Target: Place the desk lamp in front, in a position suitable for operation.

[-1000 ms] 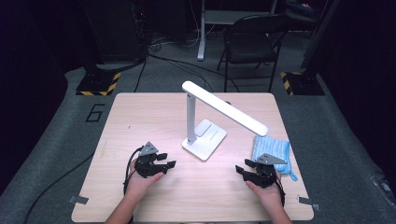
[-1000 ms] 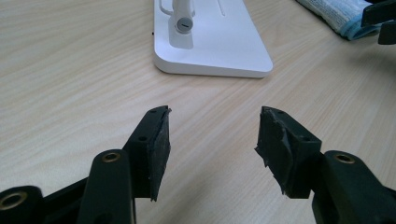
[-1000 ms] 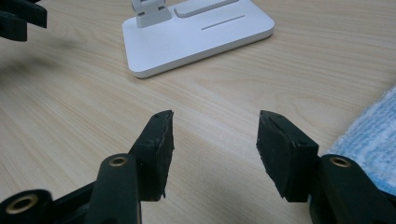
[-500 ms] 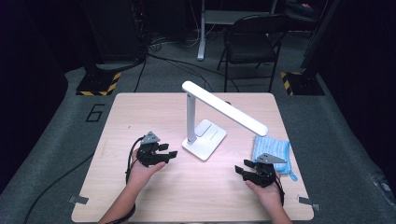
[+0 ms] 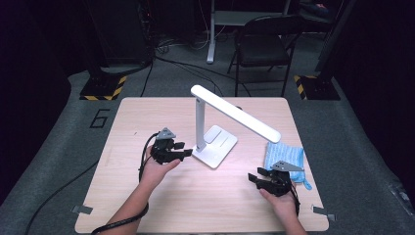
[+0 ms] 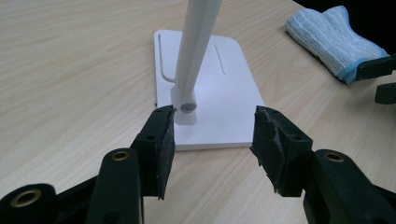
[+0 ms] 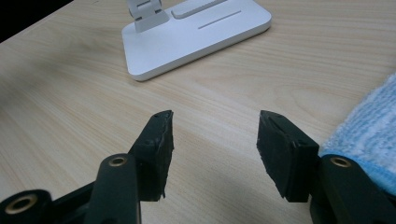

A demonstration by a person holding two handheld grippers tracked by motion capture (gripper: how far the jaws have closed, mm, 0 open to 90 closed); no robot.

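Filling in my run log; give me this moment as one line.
left gripper: open, closing, nothing between fingers, at lamp post | right gripper: open, beside cloth

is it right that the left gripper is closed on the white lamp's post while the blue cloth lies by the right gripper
Not quite: the left gripper is open. In the left gripper view its jaws stand apart in front of the white lamp, gripping nothing. The blue cloth does lie beside the right gripper, as the high view shows.
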